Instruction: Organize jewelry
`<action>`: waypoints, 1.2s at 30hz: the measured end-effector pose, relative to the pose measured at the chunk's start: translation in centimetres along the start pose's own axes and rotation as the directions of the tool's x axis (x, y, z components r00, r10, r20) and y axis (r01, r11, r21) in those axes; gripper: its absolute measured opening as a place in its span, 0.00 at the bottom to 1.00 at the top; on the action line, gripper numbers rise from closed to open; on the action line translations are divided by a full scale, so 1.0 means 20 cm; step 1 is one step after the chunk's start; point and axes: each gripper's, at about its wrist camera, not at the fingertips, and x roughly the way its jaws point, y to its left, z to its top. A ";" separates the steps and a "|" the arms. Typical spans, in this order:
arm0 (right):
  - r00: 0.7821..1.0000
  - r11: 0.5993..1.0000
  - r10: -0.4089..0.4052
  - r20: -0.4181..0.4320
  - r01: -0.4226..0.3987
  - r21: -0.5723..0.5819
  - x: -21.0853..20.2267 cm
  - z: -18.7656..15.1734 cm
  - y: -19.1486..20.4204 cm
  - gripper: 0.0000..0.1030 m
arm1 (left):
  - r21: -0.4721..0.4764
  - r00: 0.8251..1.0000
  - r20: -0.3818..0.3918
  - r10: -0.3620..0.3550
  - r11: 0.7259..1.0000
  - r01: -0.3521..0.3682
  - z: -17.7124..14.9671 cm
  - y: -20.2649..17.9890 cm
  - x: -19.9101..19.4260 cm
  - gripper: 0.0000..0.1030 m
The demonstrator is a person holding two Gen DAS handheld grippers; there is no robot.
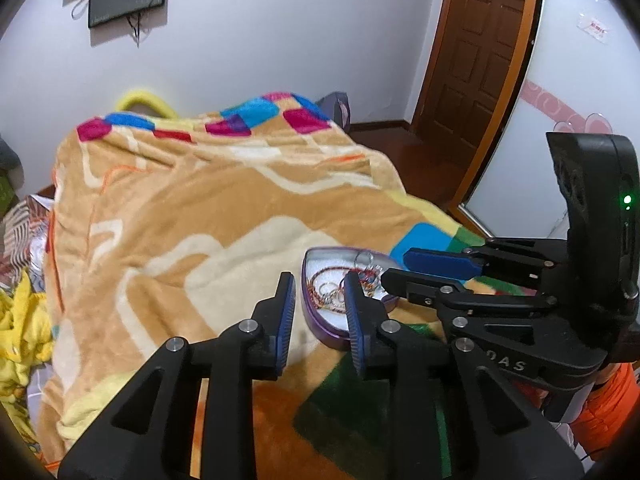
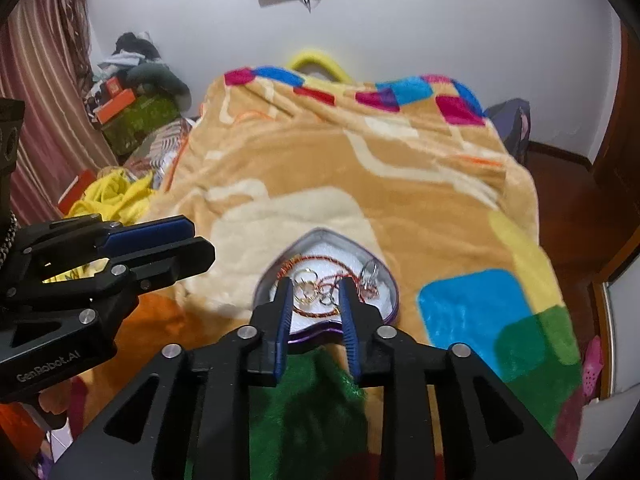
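Note:
A purple heart-shaped tin (image 1: pixel 320 326) (image 2: pixel 394 292) with a white lining lies on the bed's blanket. Inside it is a tangle of jewelry (image 1: pixel 329 292) (image 2: pixel 310 294): a red beaded string, gold and silver rings, and a silver piece at its far right. My left gripper (image 1: pixel 319 282) (image 2: pixel 202 240) hovers over the tin's left edge, jaws a little apart, nothing between the pads. My right gripper (image 2: pixel 315 286) (image 1: pixel 394 270) hangs just above the tin's near side, also slightly open and not holding anything. The two grippers are close together, left and right of the tin.
A tan fleece blanket (image 1: pixel 200 200) (image 2: pixel 360 160) with coloured patches covers the bed. Yellow clothing (image 2: pixel 116 196) and boxes (image 2: pixel 132 112) pile up to the left. A wooden door (image 1: pixel 480 60) and dark floor lie to the right. An orange sleeve (image 1: pixel 612 404) shows behind the right gripper.

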 end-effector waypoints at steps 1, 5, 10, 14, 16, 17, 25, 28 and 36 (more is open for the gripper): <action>1.000 1.000 -0.003 0.016 0.003 -0.001 -0.04 0.01 0.01 0.27 | 0.005 1.000 0.020 0.005 1.000 -0.005 0.01 -0.01 -0.05 0.27; 0.995 1.000 -0.028 0.097 0.029 -0.007 -0.22 0.03 0.05 0.29 | 0.016 0.996 0.093 0.006 1.000 -0.008 0.05 -0.06 -0.23 0.32; 0.964 0.998 -0.060 0.258 0.067 -0.017 -0.56 0.04 0.13 0.29 | 0.038 0.976 0.216 0.015 0.999 -0.024 0.09 -0.14 -0.51 0.39; 0.917 0.995 -0.082 0.390 0.095 -0.013 -0.82 0.02 0.21 0.29 | 0.066 0.946 0.324 0.031 0.996 -0.055 0.08 -0.23 -0.75 0.46; 0.884 0.994 -0.093 0.458 0.111 -0.013 -0.95 -0.01 0.26 0.29 | 0.076 0.926 0.376 0.044 0.994 -0.078 0.06 -0.28 -0.85 0.50; 0.870 0.993 -0.096 0.483 0.116 -0.011 -1.00 -0.02 0.28 0.29 | 0.079 0.910 0.410 0.053 0.992 -0.093 0.04 -0.31 -0.92 0.54; 0.729 0.984 -0.149 0.668 0.175 0.028 -1.32 -0.18 0.44 0.43 | 0.024 0.793 0.601 0.100 0.989 -0.143 -0.08 -0.39 -1.29 0.92; 0.680 0.971 -0.200 0.705 0.233 0.050 -1.34 -0.21 0.50 0.54 | 0.004 0.770 0.630 0.103 0.991 -0.136 -0.11 -0.39 -1.36 0.96; 0.626 0.949 -0.279 0.728 0.297 0.108 -1.34 -0.24 0.55 0.86 | -0.025 0.755 0.644 0.124 0.990 -0.141 -0.19 -0.42 -1.42 0.99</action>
